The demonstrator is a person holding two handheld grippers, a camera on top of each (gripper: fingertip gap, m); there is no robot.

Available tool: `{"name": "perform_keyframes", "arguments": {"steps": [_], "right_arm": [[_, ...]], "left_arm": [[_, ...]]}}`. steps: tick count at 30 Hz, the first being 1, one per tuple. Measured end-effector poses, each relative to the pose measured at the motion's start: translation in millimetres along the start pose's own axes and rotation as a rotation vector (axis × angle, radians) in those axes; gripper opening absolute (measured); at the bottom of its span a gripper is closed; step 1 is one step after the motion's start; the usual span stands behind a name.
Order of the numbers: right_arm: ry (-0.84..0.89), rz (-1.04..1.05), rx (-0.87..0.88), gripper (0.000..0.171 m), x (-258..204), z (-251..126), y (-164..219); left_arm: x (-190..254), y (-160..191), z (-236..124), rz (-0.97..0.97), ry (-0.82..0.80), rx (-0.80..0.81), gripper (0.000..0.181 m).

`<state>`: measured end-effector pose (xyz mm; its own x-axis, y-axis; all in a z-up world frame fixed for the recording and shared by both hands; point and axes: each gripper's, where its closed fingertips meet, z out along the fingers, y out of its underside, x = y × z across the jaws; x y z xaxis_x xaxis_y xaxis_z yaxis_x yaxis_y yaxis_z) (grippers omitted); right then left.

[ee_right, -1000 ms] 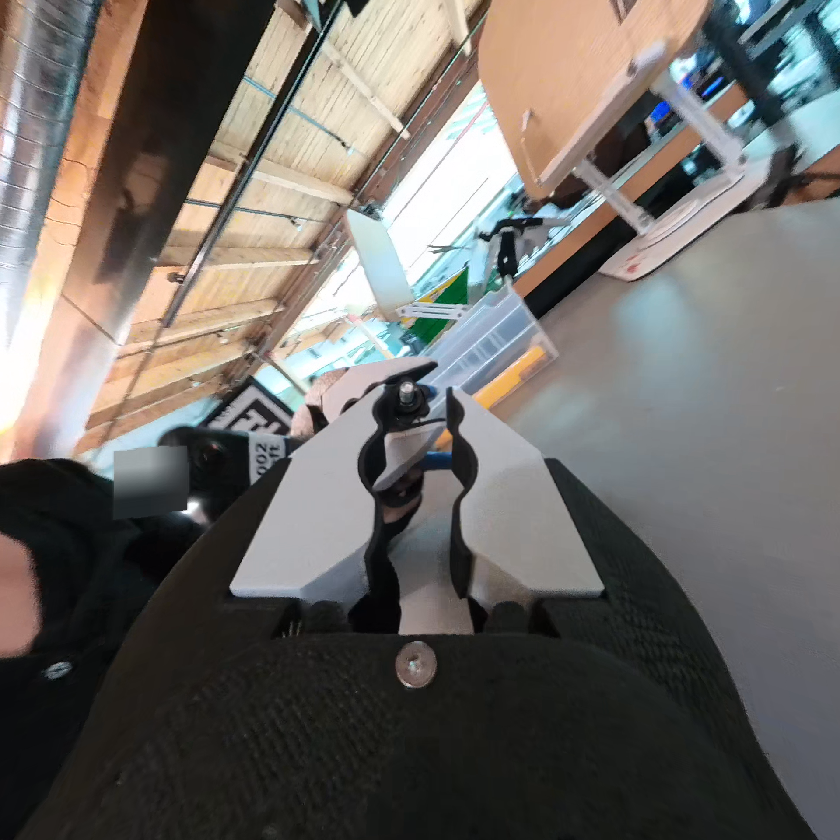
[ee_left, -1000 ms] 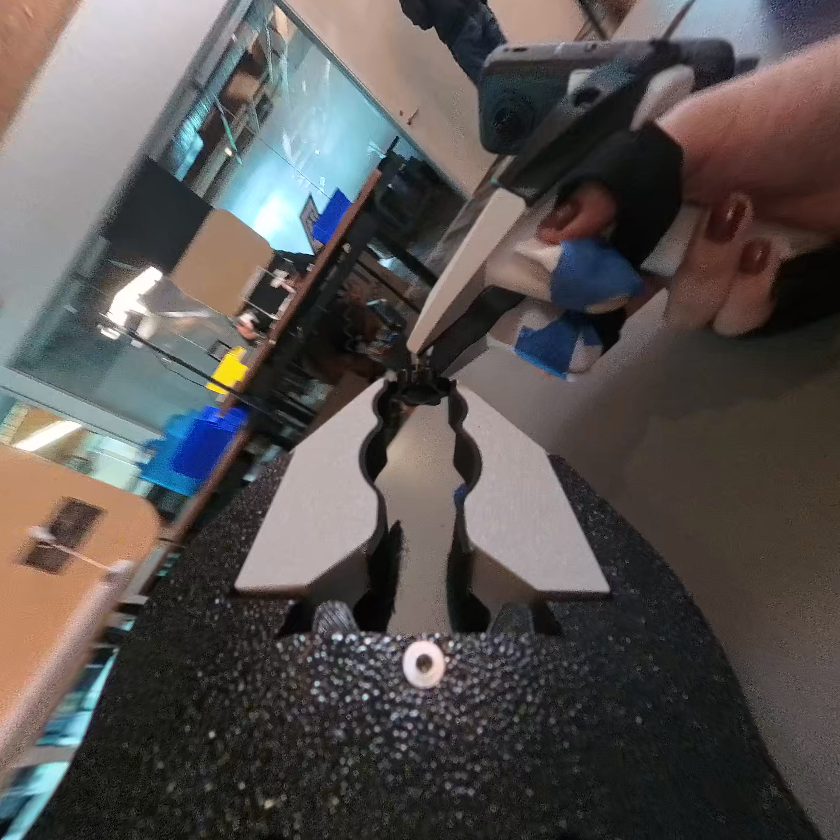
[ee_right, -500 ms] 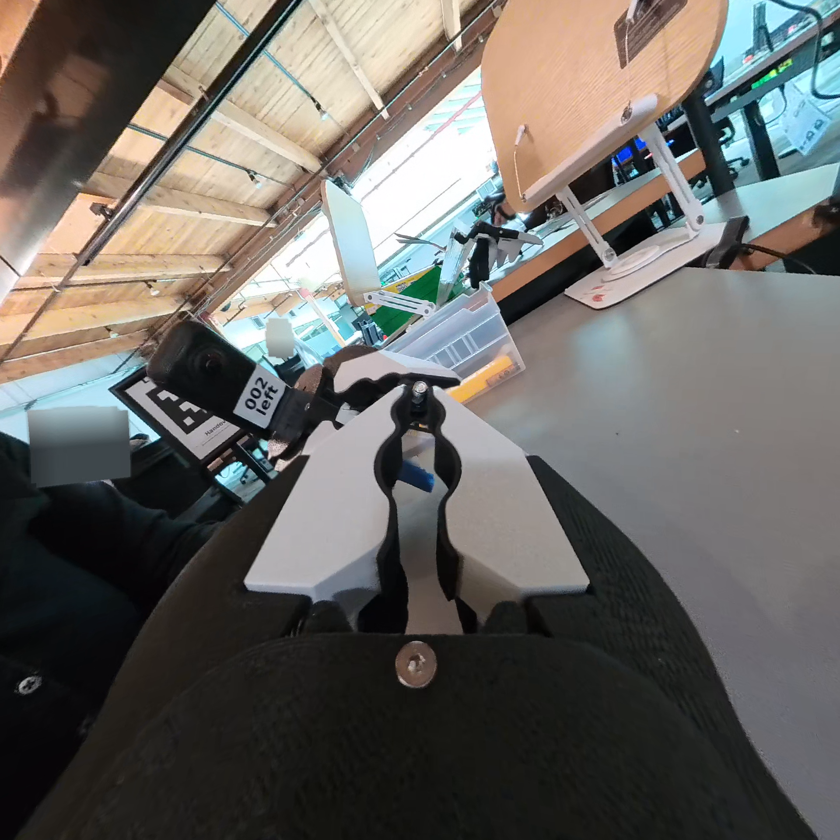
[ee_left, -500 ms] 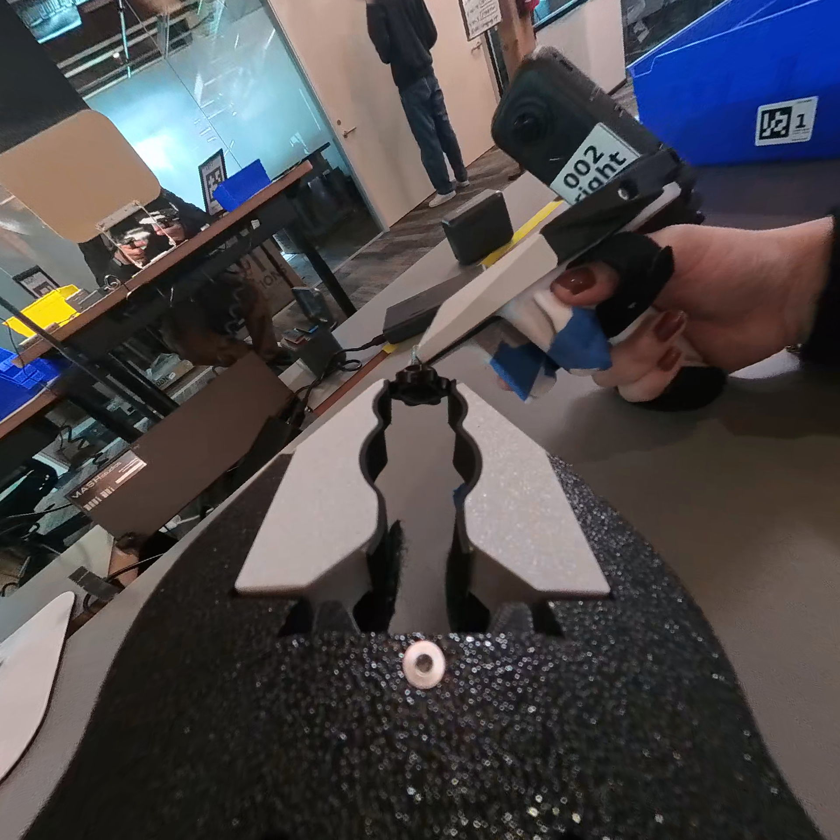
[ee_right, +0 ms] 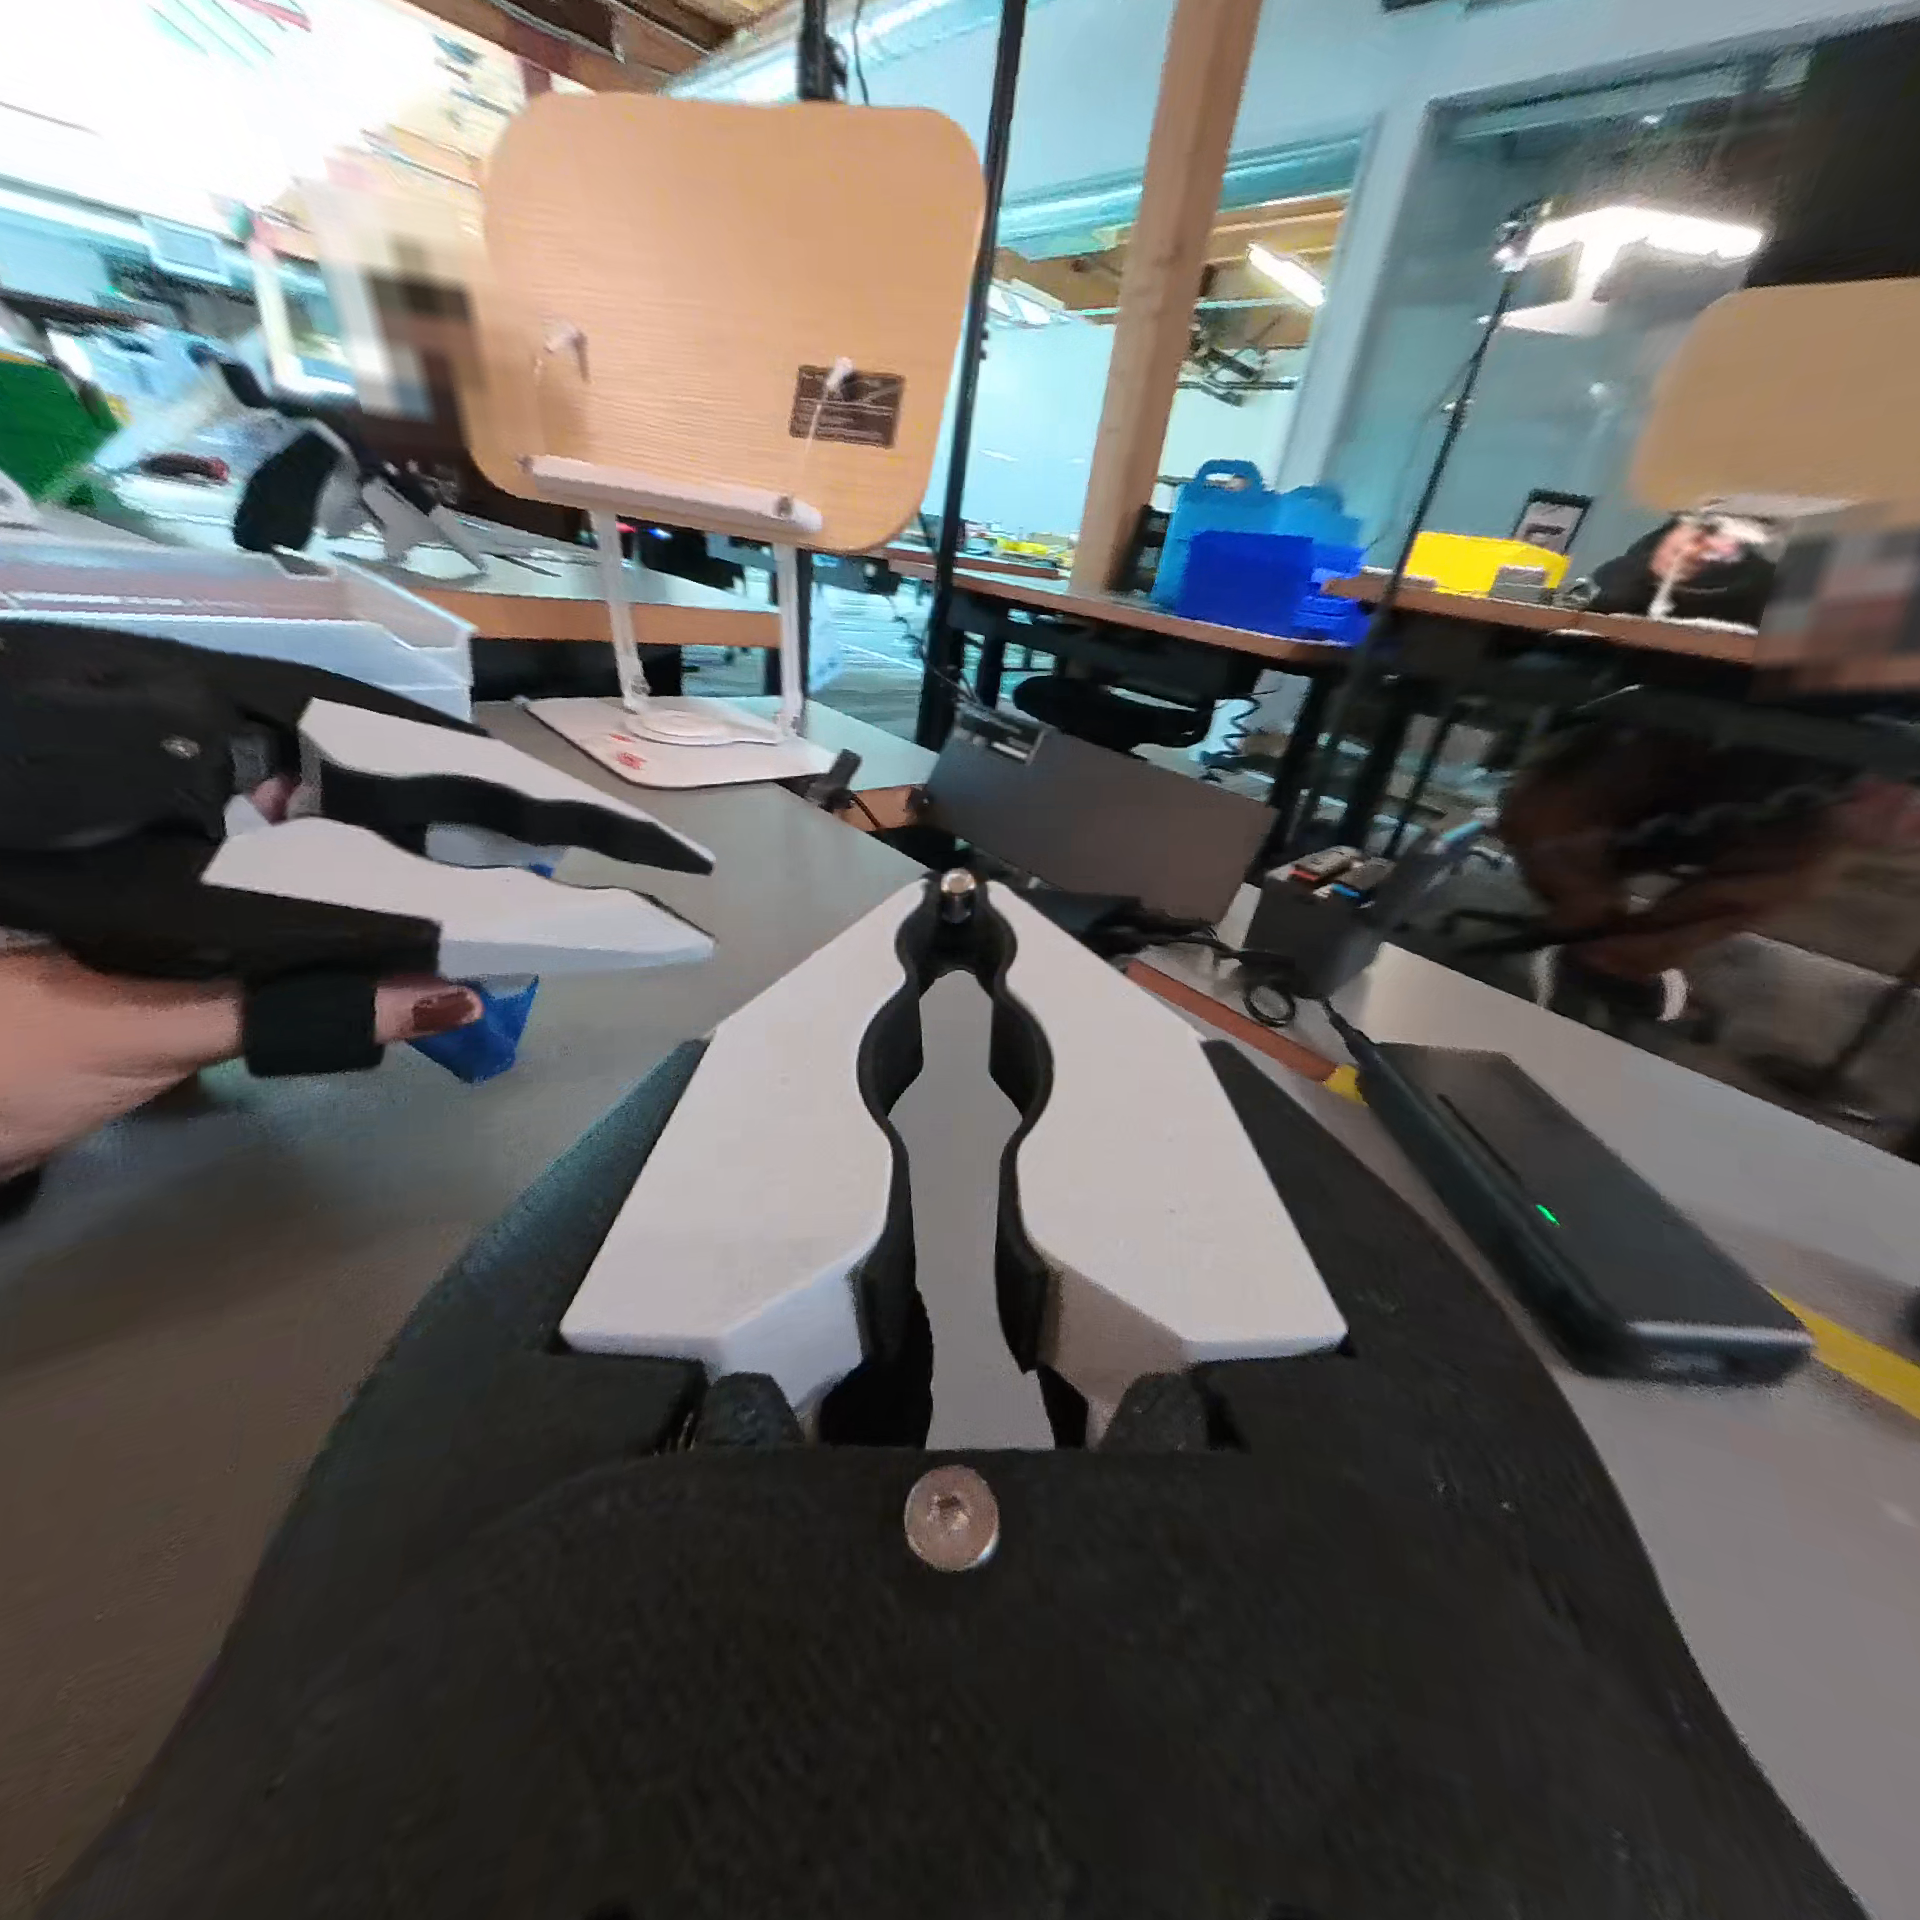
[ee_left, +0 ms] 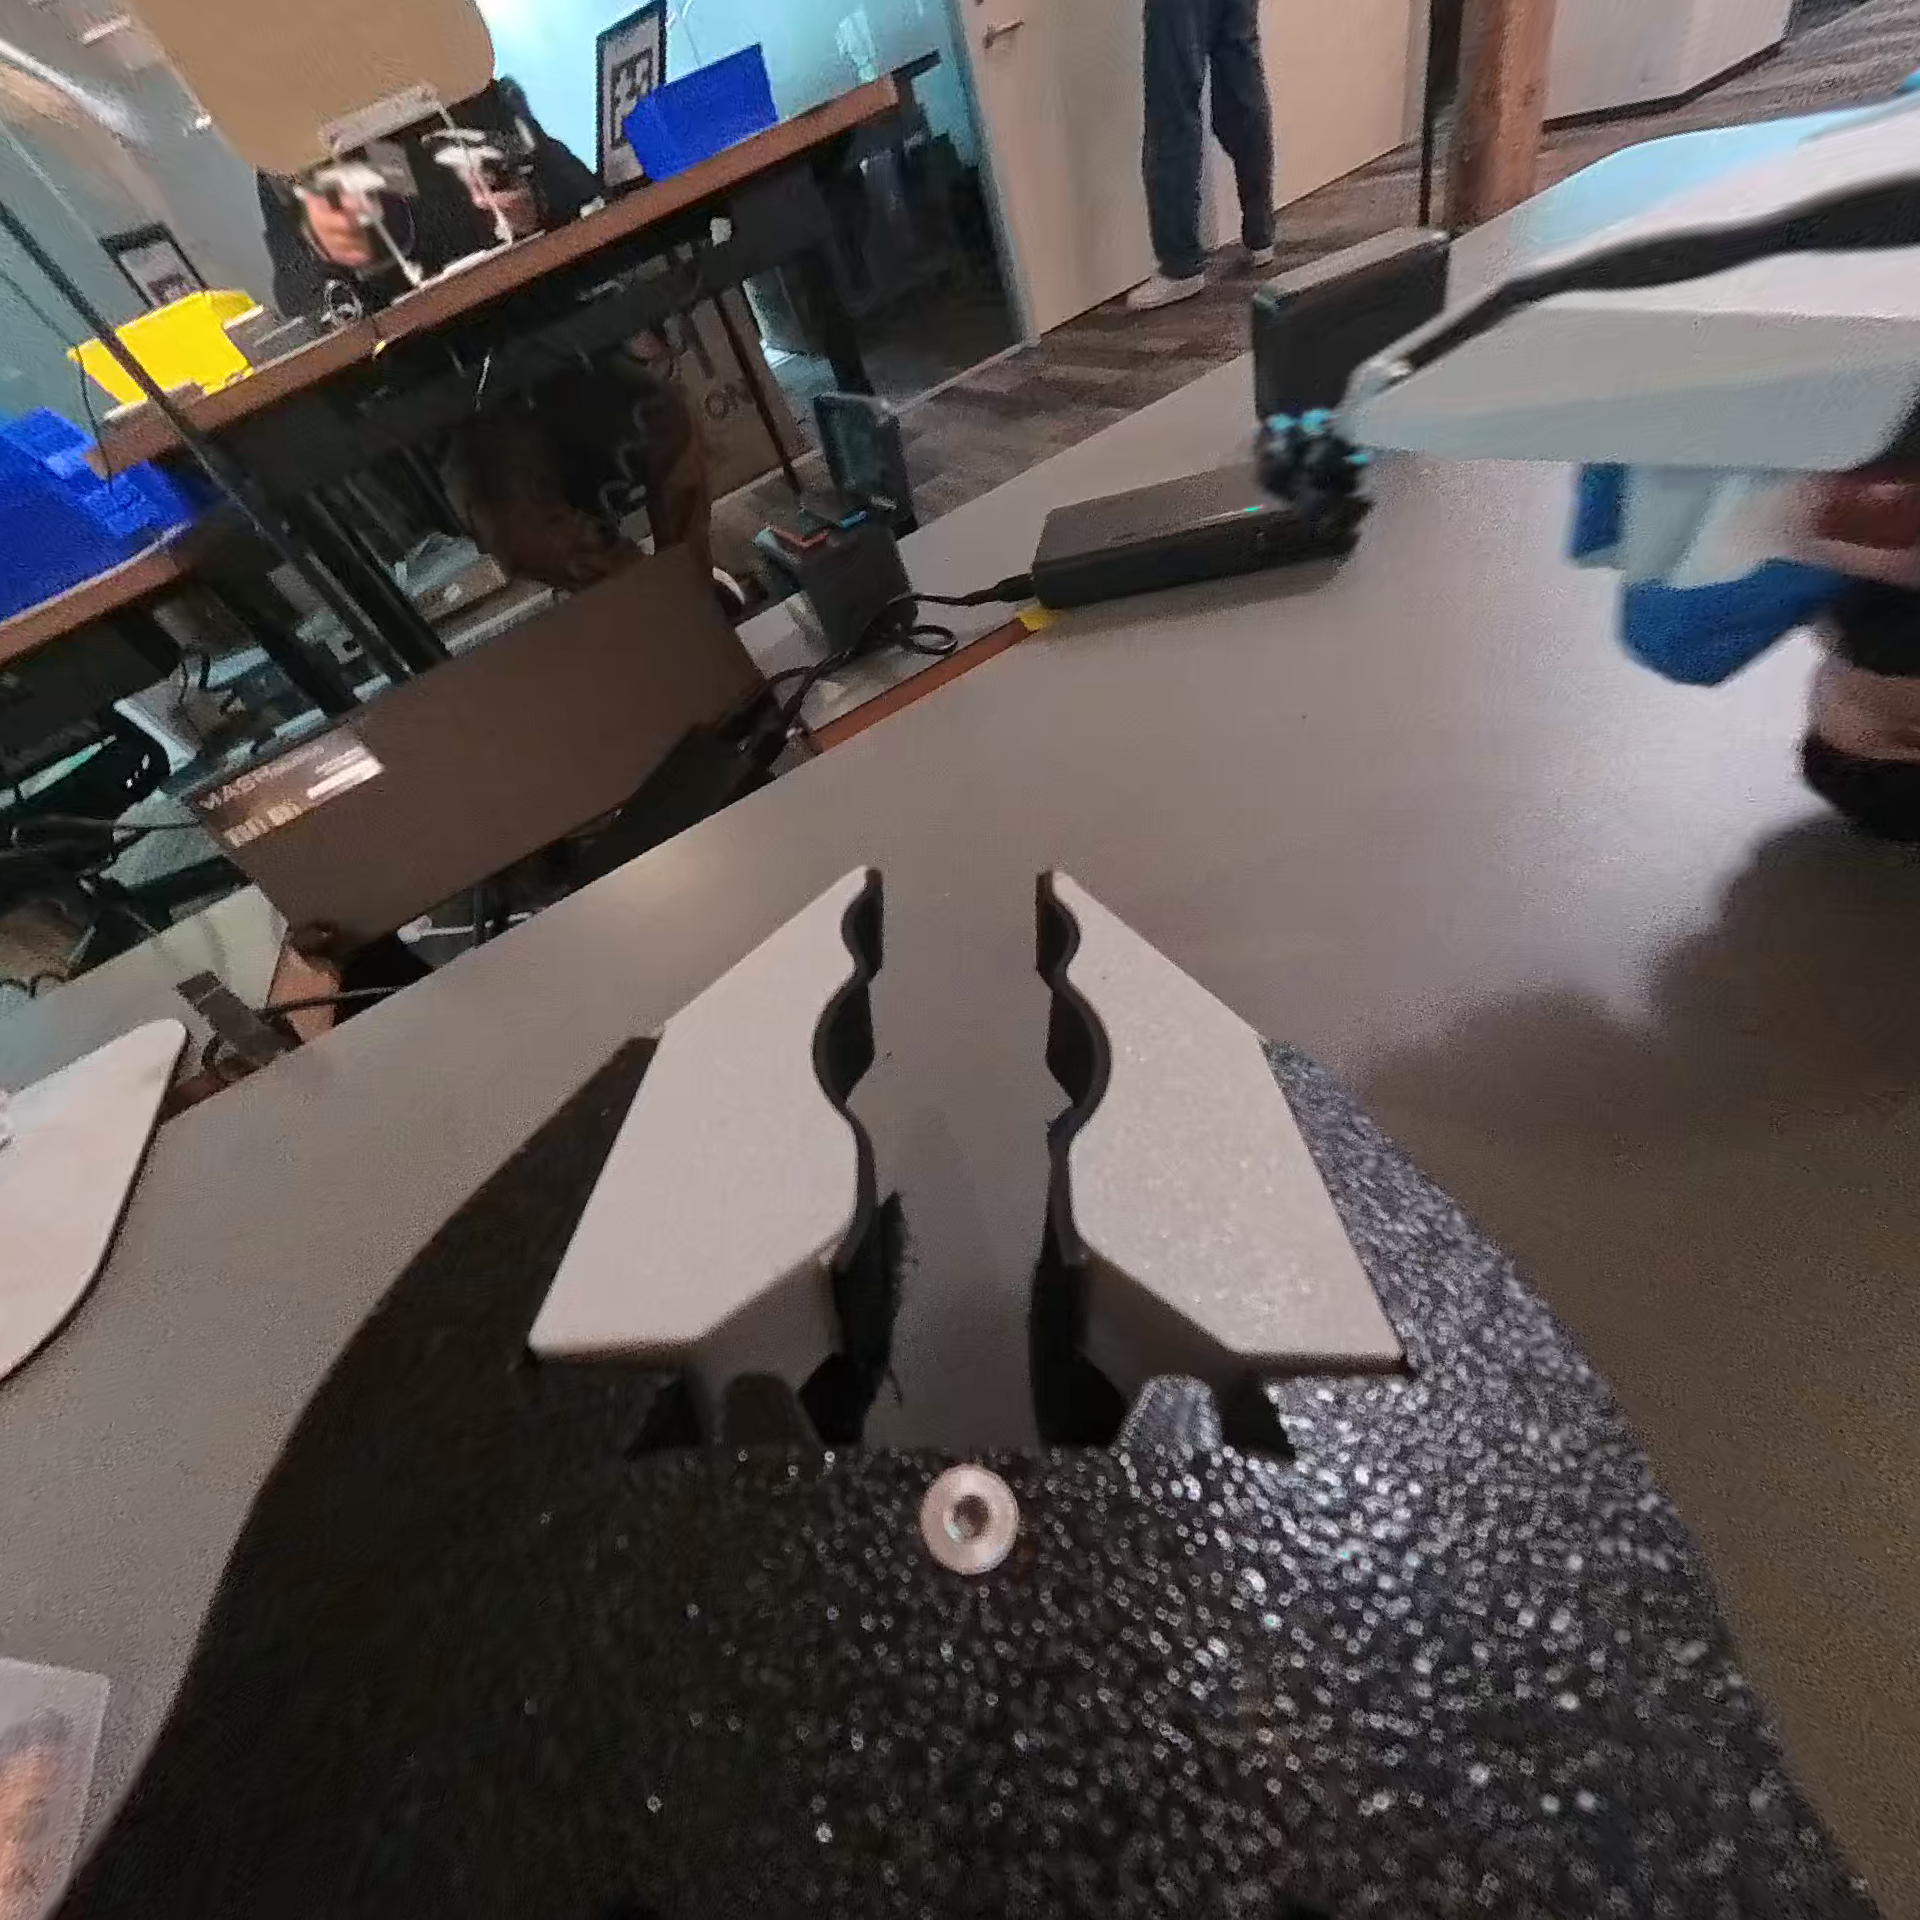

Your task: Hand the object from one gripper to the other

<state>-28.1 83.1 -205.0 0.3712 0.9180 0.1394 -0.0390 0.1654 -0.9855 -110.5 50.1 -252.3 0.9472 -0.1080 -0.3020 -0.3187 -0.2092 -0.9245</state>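
The object is a small black knob with a metal stud (ee_right: pixel 956 891). My right gripper (ee_right: pixel 956 920) is shut on it at the fingertips, above the grey table (ee_right: pixel 260 1247). My left gripper (ee_left: pixel 956 894) is open and empty, low over the table. In the left wrist view the right gripper (ee_left: pixel 1361 405) shows at the upper right, blurred, with the knob (ee_left: pixel 1301 462) at its tip. In the right wrist view the left gripper (ee_right: pixel 712 904) is at the left, jaws apart, held by a gloved hand (ee_right: pixel 156 1018).
A flat black device (ee_right: pixel 1558 1216) with a cable lies near the table's far edge; it also shows in the left wrist view (ee_left: pixel 1184 540). A wooden-panel stand (ee_right: pixel 727 312) stands behind. Desks with blue and yellow bins lie beyond. A person (ee_left: pixel 1205 135) stands in the background.
Both grippers were closed on the knob together. The left gripper has opened and let go. The two have moved apart, and the right gripper carries the knob.
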Motion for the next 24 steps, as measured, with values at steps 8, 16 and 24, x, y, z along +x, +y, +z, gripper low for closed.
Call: {"name": "perform_keyframes", "arguments": {"steps": [8, 16, 24], "right_arm": [[0.098, -0.108, -0.057, 0.004, -15.9, -72.3, -14.6], [0.555, -0.134, -0.059, 0.004, 85.0, -247.6, -100.3], [0.957, 0.078, -0.627, 0.004, 207.9, -399.0, -28.5]], "left_arm": [[-3.5, 3.2, -0.4, -0.029, -0.004, -0.006, 0.031], [-0.6, 3.3, 0.9, -0.021, 0.007, -0.01, 0.03], [-2.0, 2.1, -1.4, -0.045, 0.008, 0.002, 0.03]]}}
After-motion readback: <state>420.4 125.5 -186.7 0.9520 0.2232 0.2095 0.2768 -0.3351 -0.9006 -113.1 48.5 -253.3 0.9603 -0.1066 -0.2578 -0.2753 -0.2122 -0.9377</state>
